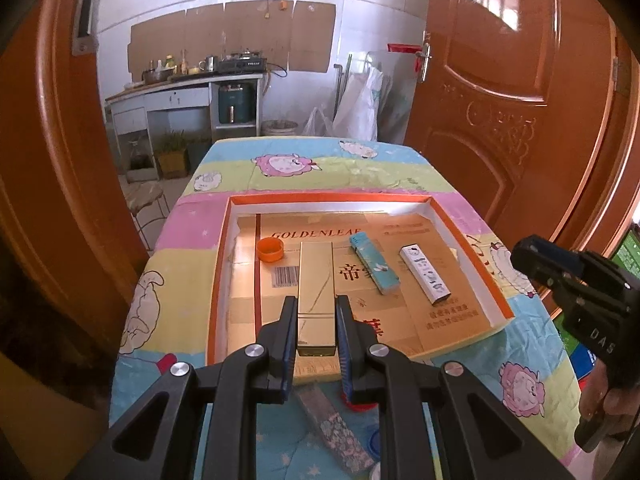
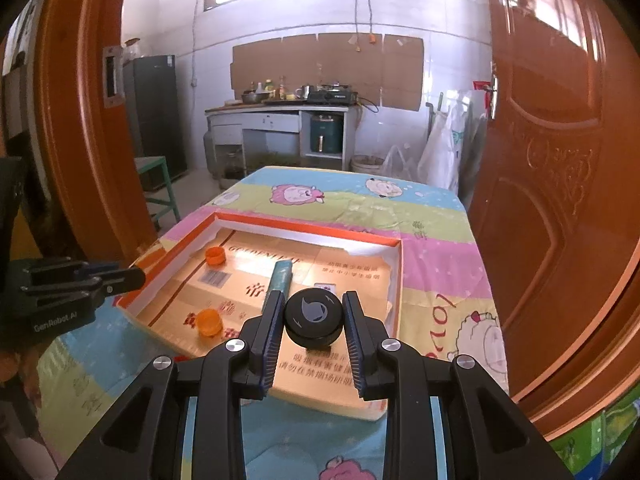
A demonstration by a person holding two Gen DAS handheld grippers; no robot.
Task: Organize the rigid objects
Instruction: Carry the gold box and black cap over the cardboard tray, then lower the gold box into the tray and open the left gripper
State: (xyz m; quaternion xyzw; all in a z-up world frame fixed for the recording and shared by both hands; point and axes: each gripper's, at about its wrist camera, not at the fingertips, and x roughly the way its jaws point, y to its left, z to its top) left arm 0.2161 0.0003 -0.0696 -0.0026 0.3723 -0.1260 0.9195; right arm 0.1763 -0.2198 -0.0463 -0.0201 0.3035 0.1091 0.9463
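**Two tools, each gripping an item above an orange-rimmed tray**

Left wrist view. The left tool [image 1: 316,320] is clamped on a long gold box [image 1: 316,296], its fingers pressing the box's two long sides; the box points away from the camera, over the near part of the tray [image 1: 224,248]. The tray sits on a surface covered by a striped cartoon-sheep cloth [image 1: 180,224] and is lined with printed cardboard. Inside it lie an orange cap [image 1: 270,249] near the left wall, a light-blue lighter [image 1: 374,265] in the middle, and a white lighter [image 1: 425,274] to its right, apart from each other. A patterned flat stick [image 1: 336,432] lies on the cloth below the tool, outside the tray. The right tool [image 1: 532,256] enters from the right edge, held by a hand [image 1: 600,396]; its grip cannot be read from here.

Right wrist view. The right tool [image 2: 314,320] grips a round black cap [image 2: 314,314] between its fingers, over the tray's [image 2: 304,226] near right part. Two orange caps rest in the tray: one far left [image 2: 214,256], another nearer [image 2: 209,322]. The light-blue lighter [image 2: 279,280] lies just behind the black cap. The left tool [image 2: 136,276] reaches in from the left.
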